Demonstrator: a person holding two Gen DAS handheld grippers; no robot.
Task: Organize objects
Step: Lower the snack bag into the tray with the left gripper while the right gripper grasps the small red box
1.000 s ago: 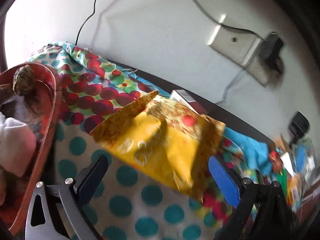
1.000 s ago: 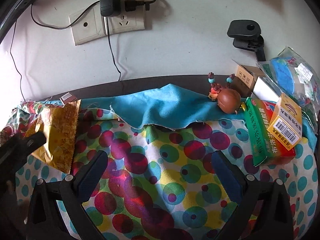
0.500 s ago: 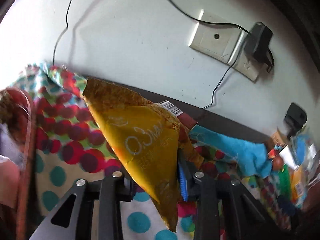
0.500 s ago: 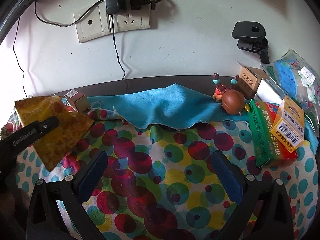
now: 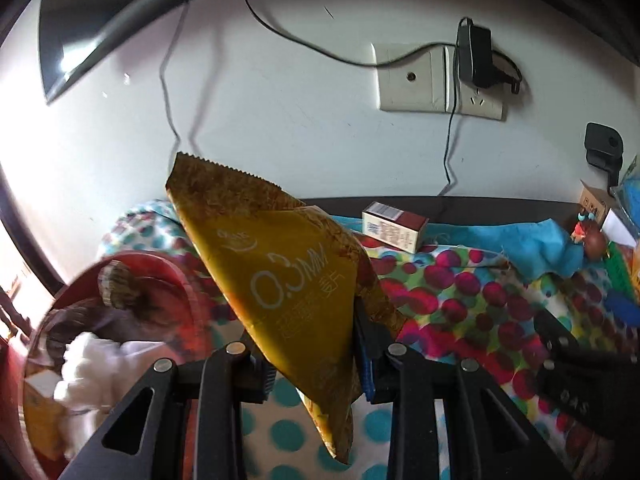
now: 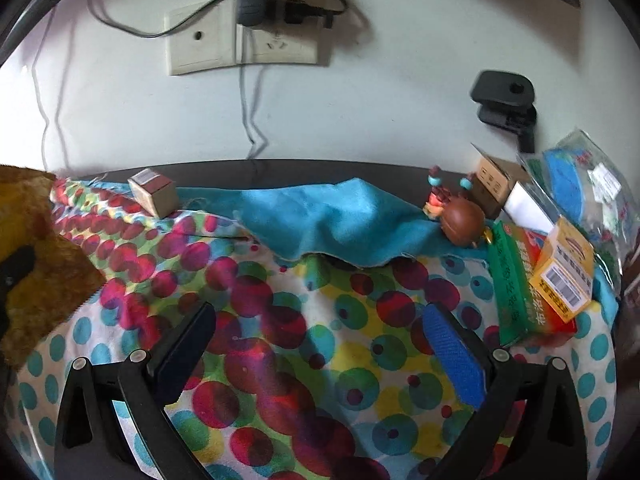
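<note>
Transport step judged in hand: yellow snack packet [image 5: 288, 292] is clamped in the left gripper [image 5: 316, 360], held clear of the spotted cloth [image 6: 304, 344]. Next, a carry to the red basket [image 5: 180, 280] at left seems called for. Right gripper [image 6: 320, 336] is seen wide apart, empty. Basket is shown only in the left view; medicine boxes [image 6: 532, 280] are legible only in the right

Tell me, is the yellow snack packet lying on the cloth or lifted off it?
Lifted. The left gripper is shut on the yellow snack packet, which stands above the dotted cloth.
</note>
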